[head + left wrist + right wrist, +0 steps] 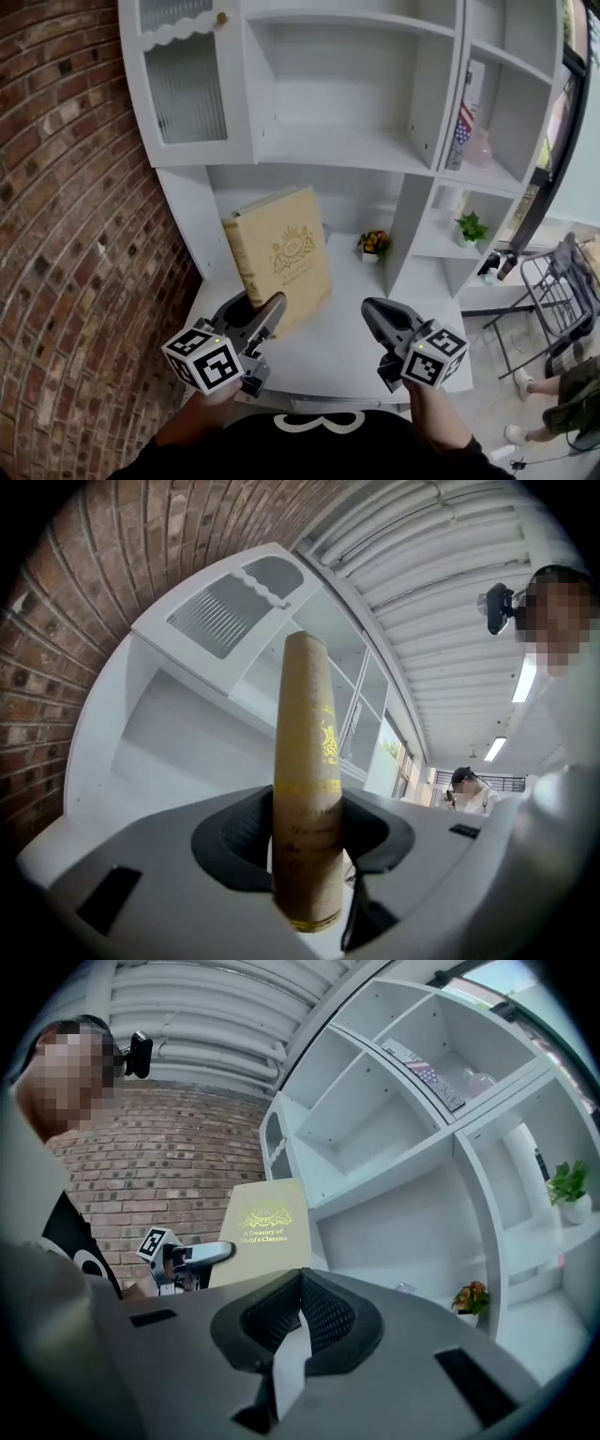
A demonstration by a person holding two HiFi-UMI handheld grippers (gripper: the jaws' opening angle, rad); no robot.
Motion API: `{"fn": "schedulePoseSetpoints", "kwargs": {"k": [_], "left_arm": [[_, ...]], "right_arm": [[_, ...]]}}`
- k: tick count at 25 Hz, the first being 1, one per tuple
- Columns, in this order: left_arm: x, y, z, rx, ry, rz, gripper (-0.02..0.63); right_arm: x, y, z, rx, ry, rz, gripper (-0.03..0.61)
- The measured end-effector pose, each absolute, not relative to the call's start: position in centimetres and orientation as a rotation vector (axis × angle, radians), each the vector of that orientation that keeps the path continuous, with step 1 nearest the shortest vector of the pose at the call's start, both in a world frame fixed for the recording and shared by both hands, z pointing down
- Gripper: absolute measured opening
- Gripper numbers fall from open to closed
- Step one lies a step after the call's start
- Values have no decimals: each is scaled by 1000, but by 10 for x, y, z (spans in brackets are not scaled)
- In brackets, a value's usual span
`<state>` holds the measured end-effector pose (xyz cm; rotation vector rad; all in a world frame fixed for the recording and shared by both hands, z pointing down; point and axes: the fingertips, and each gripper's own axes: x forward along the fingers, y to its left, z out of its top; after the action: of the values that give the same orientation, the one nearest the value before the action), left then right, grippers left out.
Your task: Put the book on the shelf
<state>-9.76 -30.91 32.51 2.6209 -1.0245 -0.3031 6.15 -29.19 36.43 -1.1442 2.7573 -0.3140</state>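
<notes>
A tan hardcover book (281,253) with gold print stands upright in the air before the white shelf unit (356,150). My left gripper (274,317) is shut on its lower edge. In the left gripper view the book's spine (307,780) rises straight up between the two pads. The right gripper view shows the book's cover (264,1232) with the left gripper (202,1255) under it. My right gripper (372,311) hovers to the book's right with its jaws shut and nothing between them, tips meeting (300,1283).
A brick wall (66,234) runs along the left. A small potted flower (373,244) sits on the desk surface (347,328) at the back. A green plant (471,228) and a book (463,117) occupy right-hand cubbies. A wire rack (558,291) stands at right; another person's feet (525,384) are nearby.
</notes>
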Motion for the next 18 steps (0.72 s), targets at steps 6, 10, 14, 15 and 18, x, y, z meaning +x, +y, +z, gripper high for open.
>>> {"fn": "schedulePoseSetpoints", "kwargs": {"k": [6, 10, 14, 15, 18], "left_arm": [[-86, -325, 293, 2668, -1079, -322, 186], [-71, -337, 271, 2712, -1096, -328, 186], [-62, -350, 248, 2756, -1148, -320, 187], [-59, -353, 242, 2769, -1152, -319, 186], [-51, -358, 223, 2804, -1163, -338, 186]], "right_arm": [[68, -308, 360, -1096, 2788, -283, 11], [75, -320, 354, -1074, 2804, -244, 11], [82, -330, 343, -1048, 2816, -185, 11], [84, -332, 341, -1041, 2818, -175, 11], [89, -336, 339, -1033, 2827, -158, 11]]}}
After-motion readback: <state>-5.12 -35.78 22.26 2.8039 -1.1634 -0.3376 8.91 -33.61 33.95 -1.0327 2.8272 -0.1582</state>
